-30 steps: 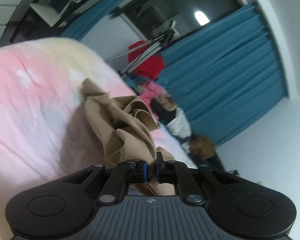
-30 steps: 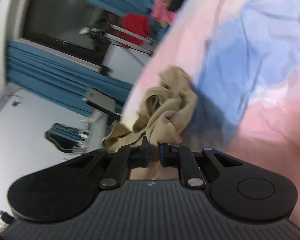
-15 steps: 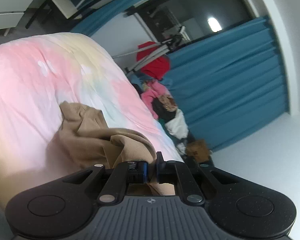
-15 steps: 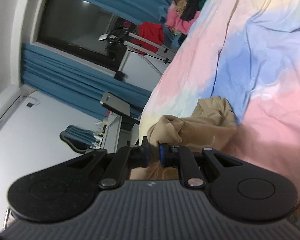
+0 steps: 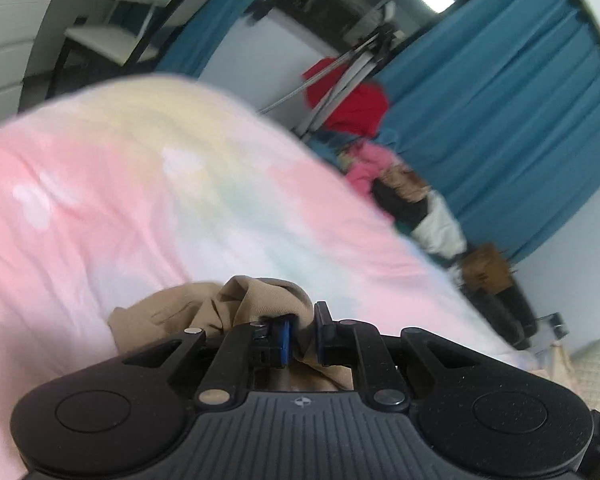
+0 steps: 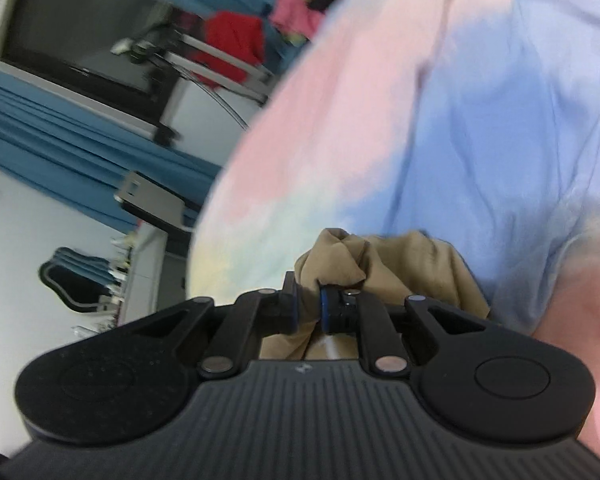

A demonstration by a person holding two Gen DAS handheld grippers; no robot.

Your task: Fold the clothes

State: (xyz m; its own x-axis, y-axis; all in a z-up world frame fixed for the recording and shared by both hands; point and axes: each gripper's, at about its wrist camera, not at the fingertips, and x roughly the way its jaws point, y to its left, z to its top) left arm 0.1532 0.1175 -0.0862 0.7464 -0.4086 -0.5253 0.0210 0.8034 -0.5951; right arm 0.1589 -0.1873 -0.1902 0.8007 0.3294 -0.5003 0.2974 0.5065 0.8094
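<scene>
A tan garment [image 5: 220,304] lies bunched on a pastel tie-dye bedspread [image 5: 120,200]. My left gripper [image 5: 301,334] is shut on a fold of it, with cloth bulging above and below the fingers. In the right wrist view the same tan garment [image 6: 412,264] is crumpled just ahead of my right gripper [image 6: 309,308], which is shut on another bunch of it. Most of the garment is hidden under the gripper bodies. Both views are blurred by motion.
The bedspread [image 6: 480,100] fills the area ahead. Beyond the bed stand blue curtains [image 5: 500,100], a drying rack with a red garment [image 5: 352,104], a pile of clothes [image 5: 400,192] and a white desk [image 5: 108,36].
Both grippers have come down and pulled back with the tan garment. It hung bunched and further ahead a second ago; now only a low crumple shows right at the fingers.
</scene>
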